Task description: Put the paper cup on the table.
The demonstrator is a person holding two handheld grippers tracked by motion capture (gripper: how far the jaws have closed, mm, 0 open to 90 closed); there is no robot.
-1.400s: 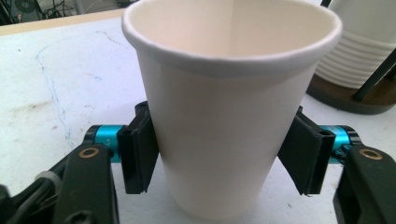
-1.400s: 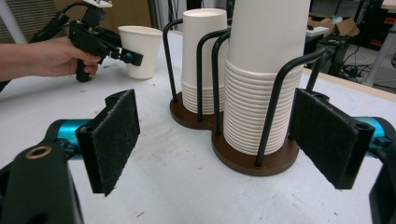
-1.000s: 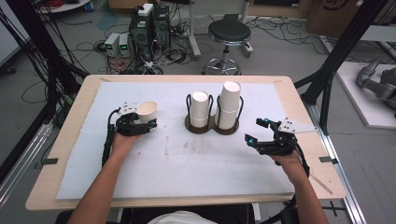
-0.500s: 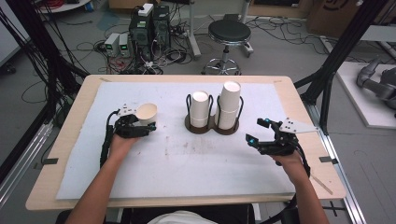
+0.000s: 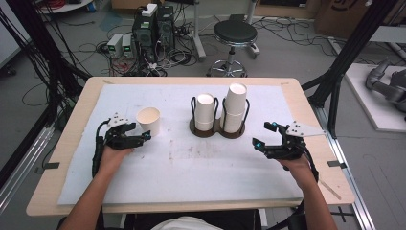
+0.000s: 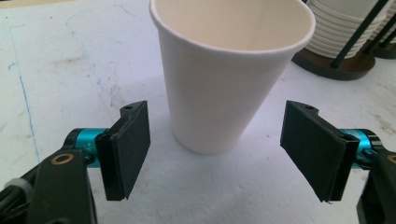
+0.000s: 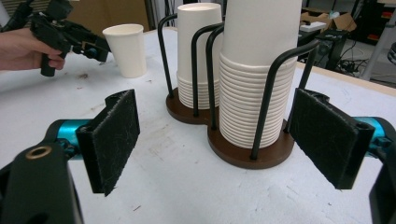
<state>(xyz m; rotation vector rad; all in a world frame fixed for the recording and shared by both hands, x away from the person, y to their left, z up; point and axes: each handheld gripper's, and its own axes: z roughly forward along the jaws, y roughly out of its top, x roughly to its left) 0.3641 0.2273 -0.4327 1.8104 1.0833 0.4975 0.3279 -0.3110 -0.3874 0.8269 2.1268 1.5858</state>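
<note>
A single white paper cup [image 5: 148, 121] [image 6: 231, 70] [image 7: 125, 49] stands upright on the white mat at the left. My left gripper [image 5: 142, 135] [image 6: 219, 154] [image 7: 95, 50] is open just short of it, and its pads [image 6: 133, 140] sit apart from the cup's sides. Two stacks of white cups [image 5: 222, 109] [image 7: 254, 79] stand in a dark wire holder [image 5: 218, 129] [image 7: 261, 154] at the middle of the table. At the right my right gripper [image 5: 265, 135] [image 7: 215, 144] is open and holds nothing, a short way in front of the taller stack.
A white mat [image 5: 191, 167] covers most of the wooden table [image 5: 311, 115]. Black frame posts stand at both sides of the table. A stool [image 5: 234, 36], computer boxes and cables lie on the floor beyond the far edge.
</note>
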